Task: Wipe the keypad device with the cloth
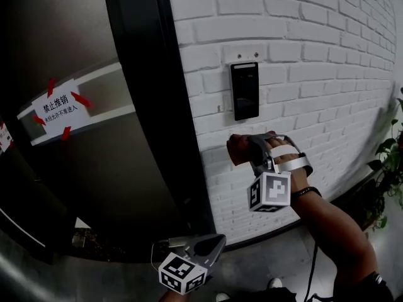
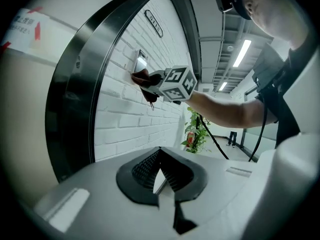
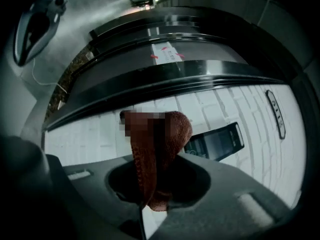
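The keypad device (image 1: 244,90), a black upright panel, is fixed to the white brick wall (image 1: 315,55). My right gripper (image 1: 247,151) hangs just below it, shut on a reddish-brown cloth (image 1: 237,148). In the right gripper view the cloth (image 3: 159,149) bulges out of the jaws, with the keypad device (image 3: 216,141) just beyond it and not touching. My left gripper (image 1: 214,243) is low near the door frame, shut on nothing. Its view shows the keypad device (image 2: 142,61) and the cloth (image 2: 141,78) from the side.
A dark metal door (image 1: 94,168) with a taped paper notice (image 1: 58,107) stands left of the black door frame (image 1: 157,106). A potted plant (image 1: 387,162) grows at the right by the wall's foot. A cable (image 1: 312,269) hangs under the right arm.
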Action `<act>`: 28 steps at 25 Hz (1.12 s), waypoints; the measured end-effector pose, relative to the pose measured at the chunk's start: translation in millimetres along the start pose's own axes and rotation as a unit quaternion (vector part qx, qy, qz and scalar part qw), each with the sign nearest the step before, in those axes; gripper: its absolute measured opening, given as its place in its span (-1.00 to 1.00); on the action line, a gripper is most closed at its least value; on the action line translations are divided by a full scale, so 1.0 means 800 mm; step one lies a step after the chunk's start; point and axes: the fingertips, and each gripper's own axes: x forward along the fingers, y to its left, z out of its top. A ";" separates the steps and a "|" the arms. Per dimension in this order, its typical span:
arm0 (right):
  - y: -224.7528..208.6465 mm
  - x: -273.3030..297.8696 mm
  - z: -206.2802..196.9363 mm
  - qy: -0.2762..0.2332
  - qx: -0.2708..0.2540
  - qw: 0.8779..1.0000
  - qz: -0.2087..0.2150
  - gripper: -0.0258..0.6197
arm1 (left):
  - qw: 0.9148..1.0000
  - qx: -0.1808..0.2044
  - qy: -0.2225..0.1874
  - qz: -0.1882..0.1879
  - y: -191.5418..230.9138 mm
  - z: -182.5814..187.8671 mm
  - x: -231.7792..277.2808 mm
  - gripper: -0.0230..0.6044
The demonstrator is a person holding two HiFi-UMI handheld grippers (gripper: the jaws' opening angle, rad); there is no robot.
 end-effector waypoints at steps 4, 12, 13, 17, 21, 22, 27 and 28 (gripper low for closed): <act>0.087 -0.026 -0.021 -0.007 0.096 0.991 0.091 -0.76 | 1.000 -0.003 0.001 -0.001 -0.004 -0.015 -0.003 -0.87; 0.215 -0.183 -0.070 -0.069 0.432 0.856 0.275 -0.76 | 0.998 -0.002 -0.016 0.053 -0.063 -0.027 -0.018 -0.87; 0.224 -0.207 -0.080 -0.077 0.462 0.836 0.285 -0.76 | 0.998 -0.003 -0.021 0.058 -0.077 -0.027 -0.015 -0.87; 0.251 -0.302 -0.127 -0.090 0.523 0.787 0.315 -0.76 | 0.996 -0.019 -0.028 0.079 -0.147 -0.037 0.000 -0.87; 0.244 -0.375 -0.166 -0.106 0.522 0.784 0.319 -0.76 | 0.994 -0.030 -0.025 0.098 -0.220 -0.053 0.021 -0.87; 0.243 -0.389 -0.175 -0.111 0.524 0.782 0.318 -0.76 | 0.994 -0.031 -0.025 0.105 -0.235 -0.055 0.023 -0.87; 0.238 -0.447 -0.198 -0.149 0.553 0.754 0.322 -0.76 | 0.990 -0.029 -0.019 0.137 -0.294 -0.069 0.031 -0.87; 0.239 -0.455 -0.202 -0.151 0.557 0.749 0.325 -0.76 | 0.990 -0.029 -0.015 0.140 -0.303 -0.073 0.031 -0.87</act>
